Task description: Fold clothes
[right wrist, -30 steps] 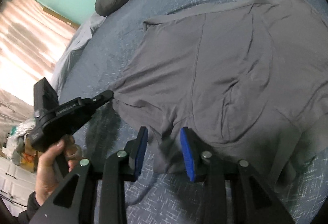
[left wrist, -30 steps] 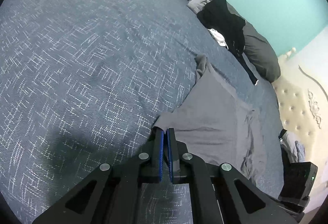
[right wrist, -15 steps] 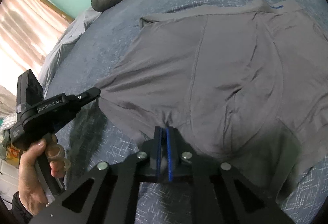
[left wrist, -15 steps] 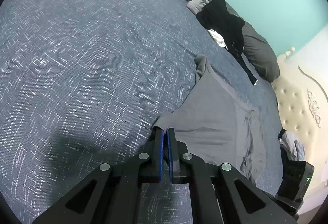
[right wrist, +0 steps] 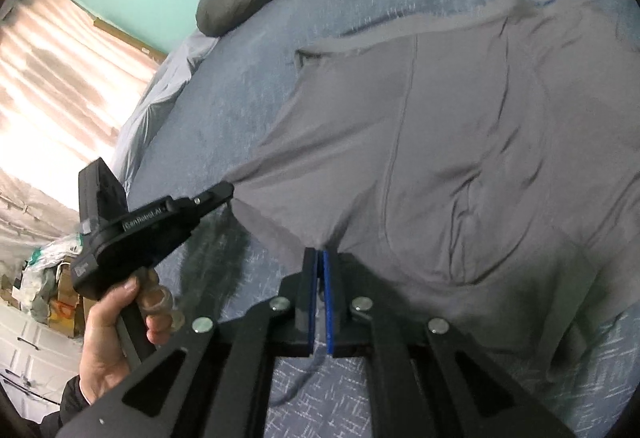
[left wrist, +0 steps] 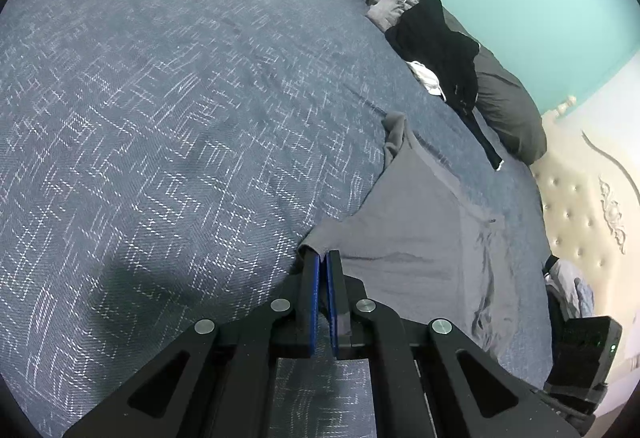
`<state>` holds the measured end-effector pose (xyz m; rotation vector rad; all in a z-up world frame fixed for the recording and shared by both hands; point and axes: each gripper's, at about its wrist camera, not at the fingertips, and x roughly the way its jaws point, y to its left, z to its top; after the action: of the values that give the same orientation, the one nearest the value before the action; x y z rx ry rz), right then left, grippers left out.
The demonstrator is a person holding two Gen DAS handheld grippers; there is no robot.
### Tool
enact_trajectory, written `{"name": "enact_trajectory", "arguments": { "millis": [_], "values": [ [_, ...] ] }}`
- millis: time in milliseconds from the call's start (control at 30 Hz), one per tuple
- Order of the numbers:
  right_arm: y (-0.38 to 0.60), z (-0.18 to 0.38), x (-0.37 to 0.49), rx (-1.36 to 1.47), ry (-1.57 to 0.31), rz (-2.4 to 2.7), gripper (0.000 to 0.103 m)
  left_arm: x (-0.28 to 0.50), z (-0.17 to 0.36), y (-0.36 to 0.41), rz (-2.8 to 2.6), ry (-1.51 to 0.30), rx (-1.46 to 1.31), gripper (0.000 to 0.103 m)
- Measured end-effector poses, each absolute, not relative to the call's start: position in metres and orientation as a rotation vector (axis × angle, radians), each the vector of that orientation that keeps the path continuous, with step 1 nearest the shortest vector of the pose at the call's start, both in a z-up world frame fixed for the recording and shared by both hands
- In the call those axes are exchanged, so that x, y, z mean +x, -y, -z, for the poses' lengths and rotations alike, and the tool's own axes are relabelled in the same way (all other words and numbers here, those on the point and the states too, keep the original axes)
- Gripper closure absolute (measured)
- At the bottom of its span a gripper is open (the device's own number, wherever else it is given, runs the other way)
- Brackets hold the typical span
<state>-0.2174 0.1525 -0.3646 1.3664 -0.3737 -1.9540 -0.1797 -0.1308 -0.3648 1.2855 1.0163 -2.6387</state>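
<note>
The grey shorts point(right wrist: 460, 157) lie spread on the bed point(left wrist: 168, 109), toward its headboard side, waistband away from the person and leg hems near. The left hand-held gripper point(left wrist: 322, 258) is clamped on the corner of one leg hem, and the right hand-held gripper point(right wrist: 320, 254) is clamped on the hem near the crotch. A pile of dark clothes point(left wrist: 440, 37) sits against the grey pillows point(left wrist: 508, 105) at the bed's far edge.

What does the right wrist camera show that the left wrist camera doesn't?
Only the right wrist view: the hand holding the left tool, and the sunlit curtain. Only the left wrist view: the cream tufted headboard. Both: the grey cotton shorts pinched at their near edge on the blue patterned bedspread, and the pile of black clothes.
</note>
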Motion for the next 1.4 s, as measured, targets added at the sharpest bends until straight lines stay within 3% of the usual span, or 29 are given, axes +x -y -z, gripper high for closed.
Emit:
{"name": "enact_trajectory", "arguments": {
  "millis": [467, 967, 1400],
  "values": [
    [-0.146, 0.38, -0.22, 1.415, 0.355, 1.939, 0.1, -0.176, 0.374, 0.135, 2.595, -1.06, 1.292, 0.099],
    [-0.162, 0.371, -0.224, 1.389, 0.48, 1.946, 0.097, -0.163, 0.363, 0.142, 2.58, -1.068, 1.222, 0.098],
    [-0.18, 0.368, -0.226, 1.369, 0.535, 1.965, 0.096, -0.186, 0.373, 0.131, 2.629, -1.081, 1.276, 0.079]
  ]
}}
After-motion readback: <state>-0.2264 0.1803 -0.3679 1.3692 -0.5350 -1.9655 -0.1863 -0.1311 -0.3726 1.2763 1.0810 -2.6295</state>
